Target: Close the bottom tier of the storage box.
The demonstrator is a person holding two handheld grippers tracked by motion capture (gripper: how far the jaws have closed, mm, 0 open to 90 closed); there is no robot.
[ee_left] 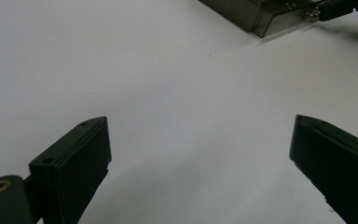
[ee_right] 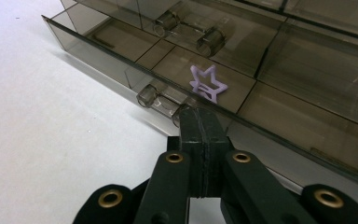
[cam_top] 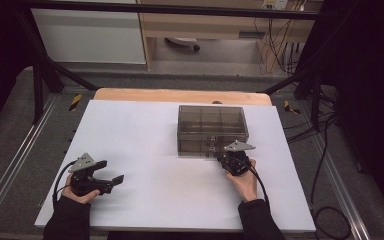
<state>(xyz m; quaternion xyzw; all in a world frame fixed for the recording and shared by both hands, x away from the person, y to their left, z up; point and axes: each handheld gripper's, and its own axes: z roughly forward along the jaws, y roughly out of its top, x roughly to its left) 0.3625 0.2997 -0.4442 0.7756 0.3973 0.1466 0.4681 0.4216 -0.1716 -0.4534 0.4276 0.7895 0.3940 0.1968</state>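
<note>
The left gripper (cam_top: 111, 181) rests on the bare white table (cam_top: 140, 145) near its left edge, jaws wide apart with nothing between them. It is well apart from the box (cam_top: 211, 129), so it has free room all round.

The box, a smoky clear drawer cabinet, stands right of the table's middle toward the far edge. Its lower drawer (ee_right: 177, 70) is slid partly out toward the person, and a small purple star (ee_right: 208, 84) lies in the middle compartment.

The right gripper (ee_right: 200, 122) is clenched at the drawer's clear handle (ee_right: 161, 100); its tips seem to pinch the handle's right end, though the contact is hidden behind the jaws. To move the drawer well, keep the pull or push straight along its slide and level, so it does not skew or drag the light box. Open table lies in front for a pull.
</note>
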